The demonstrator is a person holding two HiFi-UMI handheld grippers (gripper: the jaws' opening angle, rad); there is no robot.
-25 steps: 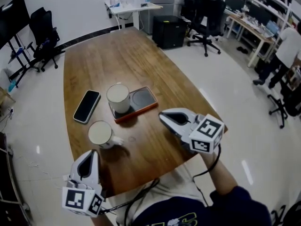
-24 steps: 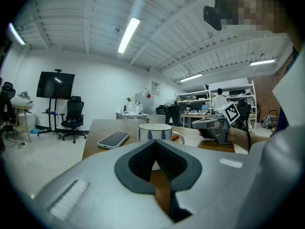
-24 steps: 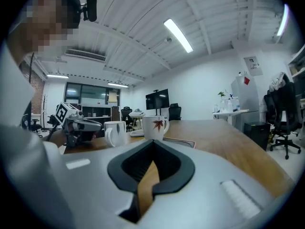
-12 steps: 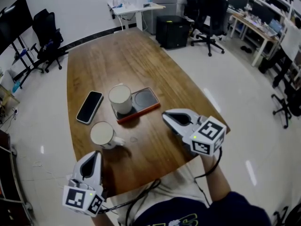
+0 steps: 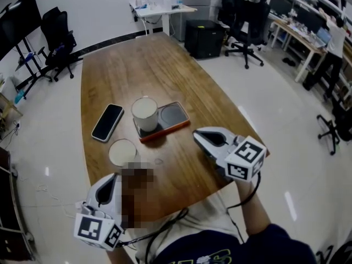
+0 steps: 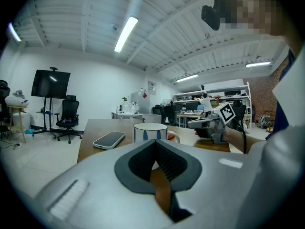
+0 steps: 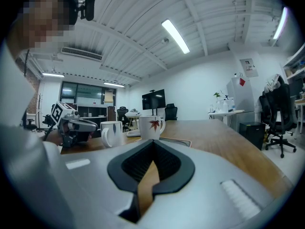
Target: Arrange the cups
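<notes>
Two white cups stand on the wooden table (image 5: 137, 70). One cup (image 5: 145, 113), with a red leaf (image 7: 151, 124) on its side, sits on the left end of an orange-rimmed tray (image 5: 171, 120). The other cup (image 5: 122, 152) stands on the bare wood nearer me; it shows blue marks (image 6: 150, 132) in the left gripper view. My left gripper (image 5: 113, 177) is shut and empty just short of this nearer cup, pointing at it. To the right of the tray, my right gripper (image 5: 197, 134) is also shut and empty, and both cups are apart from it.
A black phone (image 5: 107, 122) lies left of the tray. The table's near edge runs just under both grippers. Office chairs (image 5: 245, 15), a black cabinet (image 5: 204, 36) and a person (image 5: 330, 43) at desks are beyond the table's far end.
Neither gripper nor cup has moved; only the head view has drifted slightly.
</notes>
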